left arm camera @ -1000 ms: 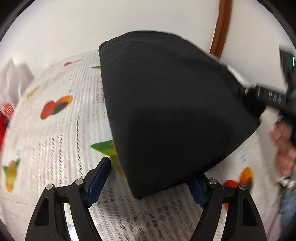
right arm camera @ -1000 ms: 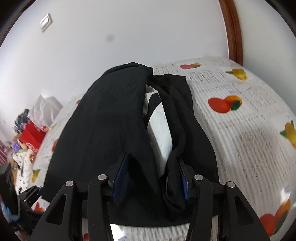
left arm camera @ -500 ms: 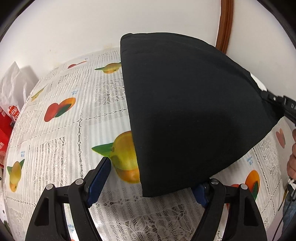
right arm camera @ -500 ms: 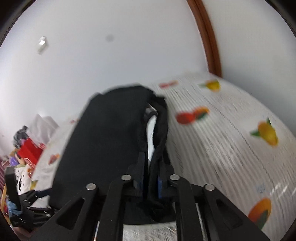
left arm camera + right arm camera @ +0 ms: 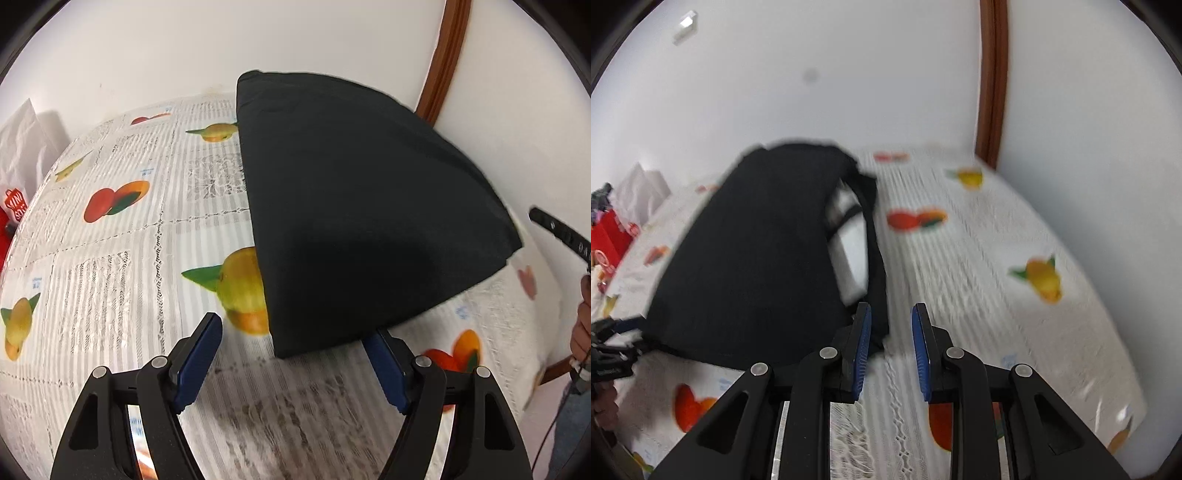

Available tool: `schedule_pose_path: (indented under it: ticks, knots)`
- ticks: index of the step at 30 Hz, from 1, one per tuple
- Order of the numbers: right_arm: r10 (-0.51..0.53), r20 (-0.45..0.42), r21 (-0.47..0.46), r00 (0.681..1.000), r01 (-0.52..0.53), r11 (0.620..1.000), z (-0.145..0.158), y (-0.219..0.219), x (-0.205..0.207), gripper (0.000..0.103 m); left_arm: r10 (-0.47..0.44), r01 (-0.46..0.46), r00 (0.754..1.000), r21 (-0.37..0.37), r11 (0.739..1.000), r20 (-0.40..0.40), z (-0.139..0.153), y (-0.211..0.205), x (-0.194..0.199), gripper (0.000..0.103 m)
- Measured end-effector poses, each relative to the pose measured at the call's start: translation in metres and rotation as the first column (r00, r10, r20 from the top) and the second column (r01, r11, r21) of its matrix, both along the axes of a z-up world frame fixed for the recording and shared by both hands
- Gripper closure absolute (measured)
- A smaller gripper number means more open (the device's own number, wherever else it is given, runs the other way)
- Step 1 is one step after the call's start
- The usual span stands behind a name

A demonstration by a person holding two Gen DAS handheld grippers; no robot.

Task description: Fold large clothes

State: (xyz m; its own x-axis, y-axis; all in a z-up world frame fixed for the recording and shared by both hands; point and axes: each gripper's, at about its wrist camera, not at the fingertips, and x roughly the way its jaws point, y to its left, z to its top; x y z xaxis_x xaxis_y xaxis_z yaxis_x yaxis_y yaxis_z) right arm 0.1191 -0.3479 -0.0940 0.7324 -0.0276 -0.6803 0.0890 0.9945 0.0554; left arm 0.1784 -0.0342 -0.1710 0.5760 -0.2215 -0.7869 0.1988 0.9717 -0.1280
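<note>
A black garment (image 5: 369,206) lies folded on the fruit-print tablecloth (image 5: 110,280). My left gripper (image 5: 295,343) is open wide and its jaws are closing slightly. The garment's near corner reaches just between its blue fingertips (image 5: 207,343) and lies over the right one, and the pads do not press on it. In the right wrist view the garment (image 5: 750,258) shows a white inner patch at its loose edge. My right gripper (image 5: 891,325) sits just right of that edge. Its jaws are opening, with only tablecloth (image 5: 979,277) between them.
White walls close in behind the table, with a brown door frame (image 5: 443,55) at the back right. A red bag (image 5: 605,236) and white paper (image 5: 22,147) sit at the table's left end. A person's hand (image 5: 581,325) shows at the right edge.
My right gripper, shut on the garment's loose edge half a second ago, has let go and moved off to the right. The left gripper has drawn back a little, staying open.
</note>
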Motion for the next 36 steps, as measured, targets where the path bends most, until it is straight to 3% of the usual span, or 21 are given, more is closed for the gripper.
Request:
schedule_pose_path:
  ticks: [2, 4, 9, 19, 26, 30, 36]
  knots:
    - [0.027, 0.032, 0.012, 0.999, -0.028, 1.000, 0.007, 0.008, 0.002, 0.072, 0.000, 0.000, 1.000, -0.011, 1.000, 0.012, 0.005, 0.001, -0.008, 0.028]
    - [0.047, 0.009, -0.003, 0.999, -0.047, 0.999, 0.000, 0.019, 0.010, 0.071, 0.003, -0.002, 1.000, -0.024, 1.000, 0.021, 0.011, 0.002, -0.015, 0.028]
    - [-0.030, -0.172, -0.071, 0.985, 0.018, 0.997, -0.042, 0.025, 0.030, 0.071, 0.029, -0.026, 0.998, -0.048, 0.999, 0.053, 0.029, 0.007, -0.031, 0.028]
    - [-0.068, -0.143, -0.029, 0.987, 0.065, 0.997, 0.011, 0.033, -0.017, 0.068, 0.083, -0.076, 0.986, -0.049, 0.996, 0.142, 0.071, 0.011, -0.069, 0.027]
    - [-0.058, -0.117, 0.002, 0.991, 0.058, 0.998, 0.046, 0.054, -0.056, 0.051, 0.140, -0.144, 0.972, 0.009, 0.989, 0.191, 0.093, 0.011, -0.095, 0.026]
    - [-0.059, -0.077, -0.050, 0.995, 0.055, 0.997, 0.066, 0.069, -0.083, 0.023, 0.159, -0.166, 0.962, 0.012, 0.986, 0.222, 0.105, 0.012, -0.116, 0.020]
    - [-0.089, -0.018, -0.071, 0.996, 0.088, 0.994, 0.088, 0.074, -0.120, 0.015, 0.168, -0.184, 0.943, 0.033, 0.982, 0.287, 0.124, 0.006, -0.149, 0.012]
